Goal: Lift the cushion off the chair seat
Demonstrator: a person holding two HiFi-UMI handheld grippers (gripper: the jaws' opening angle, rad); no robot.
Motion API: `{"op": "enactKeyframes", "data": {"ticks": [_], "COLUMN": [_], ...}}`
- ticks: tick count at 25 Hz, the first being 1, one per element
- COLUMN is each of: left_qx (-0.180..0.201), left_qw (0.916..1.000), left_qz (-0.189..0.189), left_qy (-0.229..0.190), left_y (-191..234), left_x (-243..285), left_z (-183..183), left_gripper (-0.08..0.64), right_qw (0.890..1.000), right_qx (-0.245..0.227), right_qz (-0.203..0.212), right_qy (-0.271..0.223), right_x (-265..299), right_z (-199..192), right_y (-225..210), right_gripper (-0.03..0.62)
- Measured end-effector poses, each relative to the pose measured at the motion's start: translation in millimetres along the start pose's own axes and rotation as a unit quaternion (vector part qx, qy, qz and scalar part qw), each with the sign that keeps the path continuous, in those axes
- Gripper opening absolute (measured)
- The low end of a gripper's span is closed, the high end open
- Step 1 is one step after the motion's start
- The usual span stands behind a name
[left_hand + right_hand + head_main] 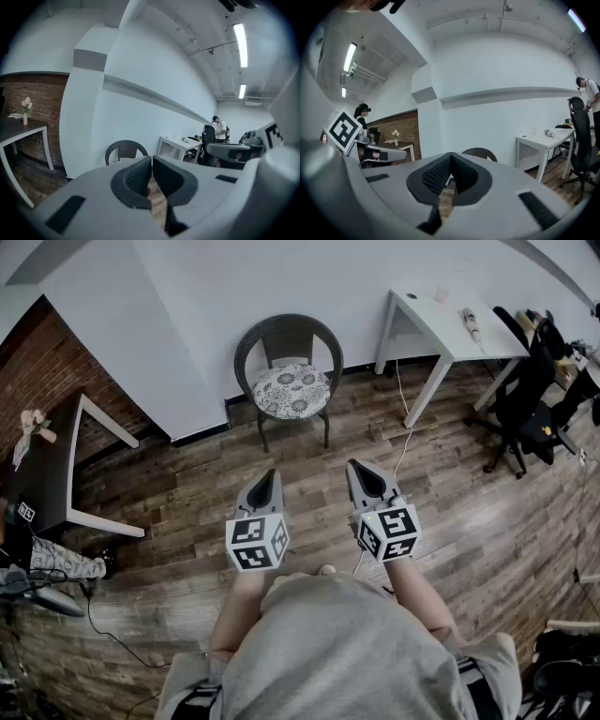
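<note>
Against the white wall (187,315), a dark wicker chair (288,338) carries the patterned cushion (292,390) flat on its seat, untouched. A person (337,652) in a grey top stands well back from the chair on the plank floor (187,493) with a pair of tongs in each hand. The left tongs (269,474) and the right tongs (355,466) are both clenched tip to tip on nothing, held side by side and aimed roughly level toward the chair.

The chair lies straight ahead of the pair and well apart from both. From above the person's head, its seat lines up more closely with the left tongs. The right tongs point at bare floor to the right of the chair's front legs, the side where a white bench (450,329) stands next to the chair. On that reading the left hand looks marginally nearer, though neither is within reach.

The cushion is close to round, perhaps a shade wider across the seat than deep, so it offers no strong long axis. Its front edge faces the person and is the open side; the chair's curved back and arms wrap the rest.

The lift has not begun. The likely next move is a walk up to the chair, and both tongs would need to be released before either could take the cushion's front rim.
</note>
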State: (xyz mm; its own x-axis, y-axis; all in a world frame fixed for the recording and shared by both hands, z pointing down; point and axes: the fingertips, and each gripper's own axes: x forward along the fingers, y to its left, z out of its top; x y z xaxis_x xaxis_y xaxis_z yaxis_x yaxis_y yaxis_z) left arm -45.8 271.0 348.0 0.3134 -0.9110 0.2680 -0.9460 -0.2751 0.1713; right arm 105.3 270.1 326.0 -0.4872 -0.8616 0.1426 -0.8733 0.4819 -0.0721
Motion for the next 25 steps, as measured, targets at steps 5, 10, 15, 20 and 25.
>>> {"op": "enactKeyframes", "data": {"ticks": [5,10,15,20,25], "left_qx": [-0.003,-0.002,0.001,0.002,-0.002], "left_qw": [1.0000,0.9999,0.9999,1.0000,1.0000], "left_qz": [0.003,0.004,0.002,0.001,0.001], "left_qy": [-0.007,-0.015,-0.014,-0.006,-0.004], "left_y": [3.2,0.6,-8.2,-16.1,-21.7], "left_x": [-12.9,-23.3,-26.9,-29.2,-27.4], "left_z": [2.3,5.2,1.2,-9.6,-15.0], "left_gripper": [0.012,0.012,0.012,0.014,0.015], "right_qw": [1.000,1.000,0.999,0.999,0.998], "right_qx": [0.000,0.003,0.016,0.021,0.021], "right_qz": [0.002,0.011,0.040,0.045,0.051], "right_qy": [-0.004,-0.007,-0.011,0.001,0.016], "right_x": [-7.7,-14.5,-19.7,-24.6,-26.3], "right_z": [-1.8,-2.9,-5.5,-17.6,-26.1], "right_y": [7.4,14.6,20.3,18.2,11.7], "right_gripper": [-0.005,-0.005,-0.004,-0.003,-0.003]}}
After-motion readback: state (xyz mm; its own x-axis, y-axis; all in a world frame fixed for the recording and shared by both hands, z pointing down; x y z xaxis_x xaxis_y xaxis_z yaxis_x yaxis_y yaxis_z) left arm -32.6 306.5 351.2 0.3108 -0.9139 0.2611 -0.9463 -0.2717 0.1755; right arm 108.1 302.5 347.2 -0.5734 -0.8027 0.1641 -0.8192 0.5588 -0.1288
